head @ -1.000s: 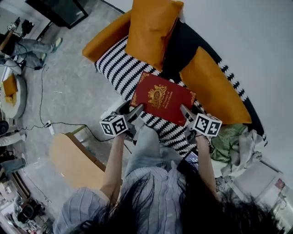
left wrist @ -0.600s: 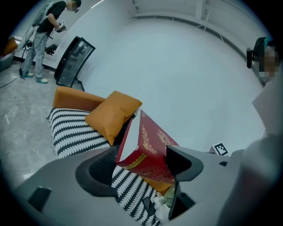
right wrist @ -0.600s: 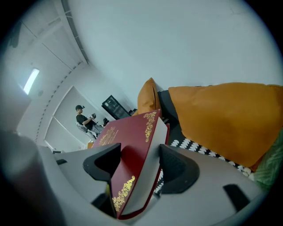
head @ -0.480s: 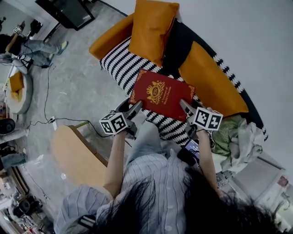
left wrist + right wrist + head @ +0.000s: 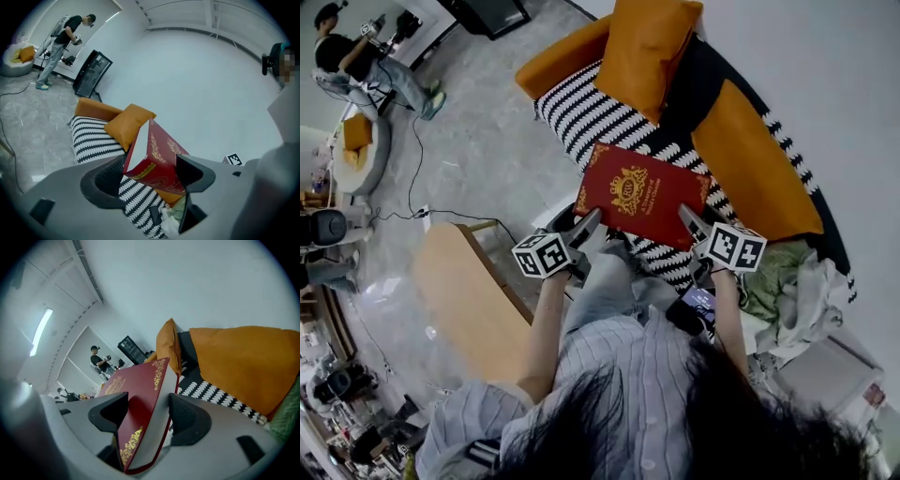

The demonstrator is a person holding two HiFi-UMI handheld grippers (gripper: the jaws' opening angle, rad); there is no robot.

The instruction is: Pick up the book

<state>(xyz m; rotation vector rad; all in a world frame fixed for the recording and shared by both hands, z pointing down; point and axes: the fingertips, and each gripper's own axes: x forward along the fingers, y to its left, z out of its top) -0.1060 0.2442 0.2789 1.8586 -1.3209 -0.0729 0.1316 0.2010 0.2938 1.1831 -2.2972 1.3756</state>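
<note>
A red book [image 5: 643,194] with gold ornament on its cover is held above the black-and-white striped sofa [image 5: 581,114]. In the head view my left gripper [image 5: 586,221] clamps the book's near left corner and my right gripper [image 5: 689,217] clamps its near right corner. The left gripper view has the book [image 5: 157,152] standing tilted, white page edges showing, with the left gripper [image 5: 150,176] shut on its lower corner. Seen from the right gripper view, the book [image 5: 140,390] runs edge-on between the jaws of the right gripper [image 5: 147,416], which is shut on it.
Orange cushions [image 5: 649,47] [image 5: 757,164] lie on the sofa behind the book. A wooden table [image 5: 464,300] stands at the left by my legs, and a cable [image 5: 412,178] crosses the grey floor. Green and white cloth [image 5: 792,281] is piled at right. A person [image 5: 356,61] stands far off.
Both grippers keep their hold on the book, which has shifted slightly right in the view. The head view has swung, showing more floor and the far person at the left.
</note>
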